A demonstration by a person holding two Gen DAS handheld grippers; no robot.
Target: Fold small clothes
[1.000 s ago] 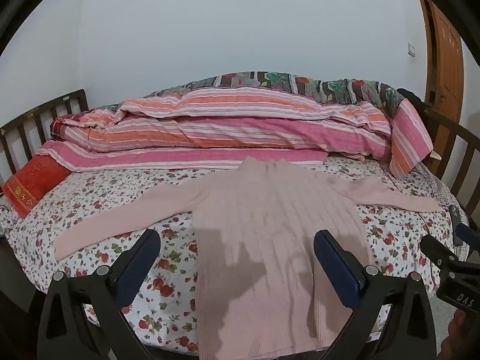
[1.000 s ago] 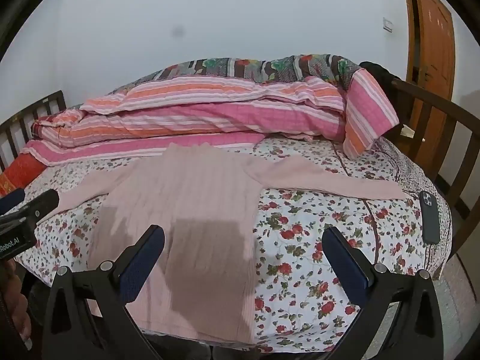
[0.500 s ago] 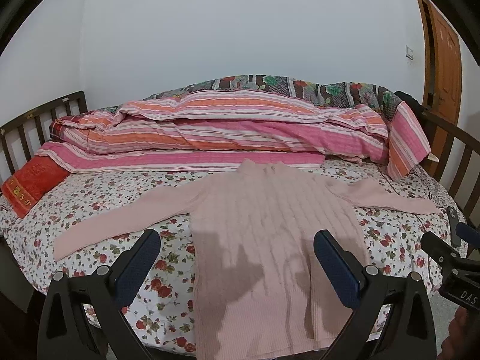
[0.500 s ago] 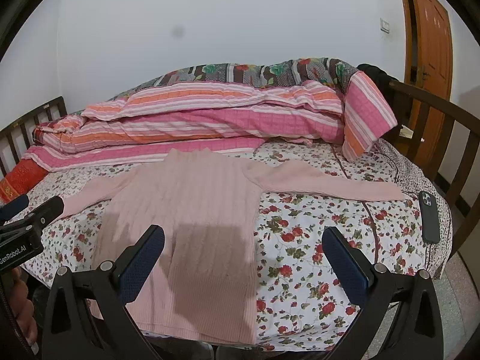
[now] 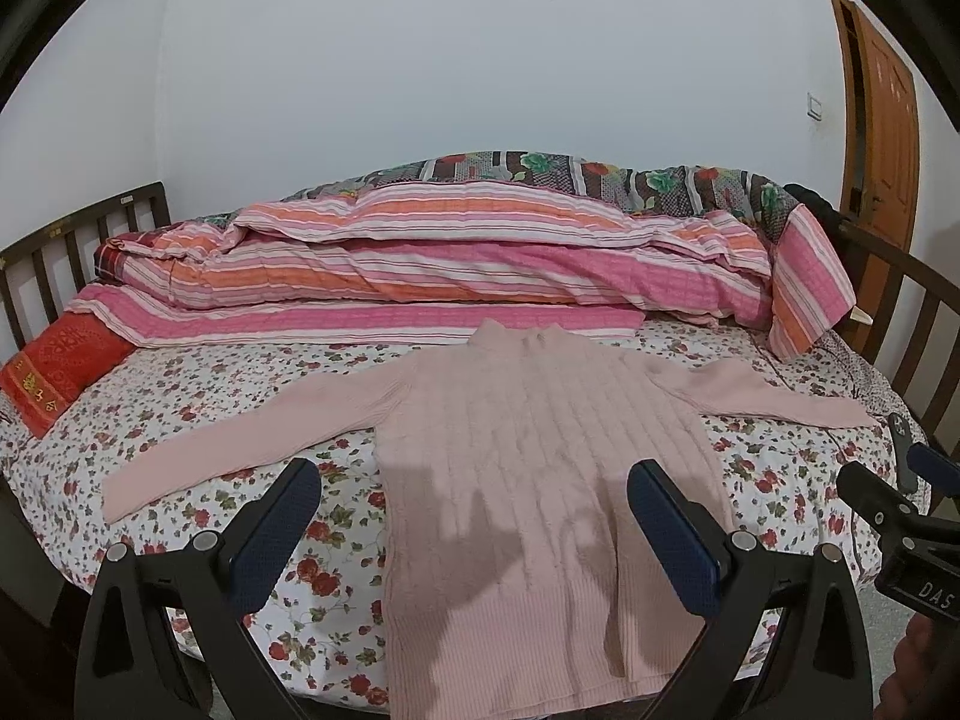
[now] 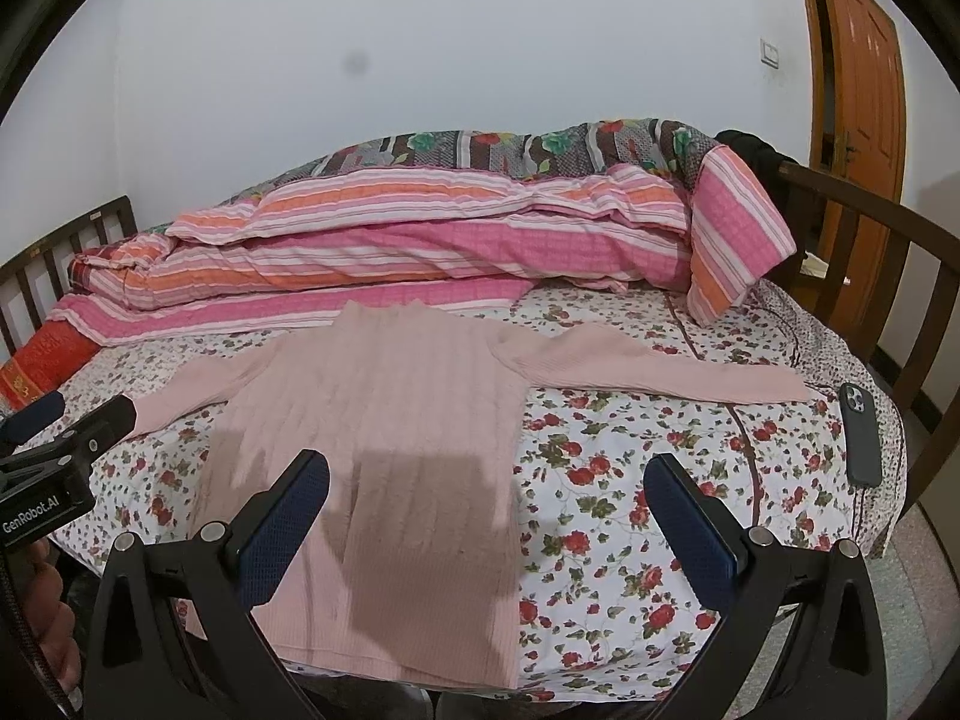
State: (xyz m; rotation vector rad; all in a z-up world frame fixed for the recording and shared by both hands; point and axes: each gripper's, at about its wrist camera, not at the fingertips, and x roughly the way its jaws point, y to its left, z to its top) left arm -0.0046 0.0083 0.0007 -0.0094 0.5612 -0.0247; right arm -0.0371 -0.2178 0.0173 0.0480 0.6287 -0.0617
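A pink ribbed sweater (image 5: 528,456) lies flat on the floral bed sheet (image 5: 198,396), both sleeves spread out sideways, collar toward the far bedding. It also shows in the right wrist view (image 6: 384,420). My left gripper (image 5: 474,534) is open and empty, held above the sweater's lower half near the bed's front edge. My right gripper (image 6: 486,516) is open and empty, above the sweater's right hem side. Neither touches the cloth.
A rolled striped pink and orange quilt (image 5: 456,264) lies along the back of the bed. A red pillow (image 5: 54,372) is at far left. A dark phone (image 6: 861,432) lies at the bed's right edge. Wooden bed rails (image 6: 888,276) and a door (image 6: 858,72) are at right.
Both grippers have drawn back and risen slightly from the bed, so the sweater sits lower and farther in view. The sweater has not moved. Both stay open.
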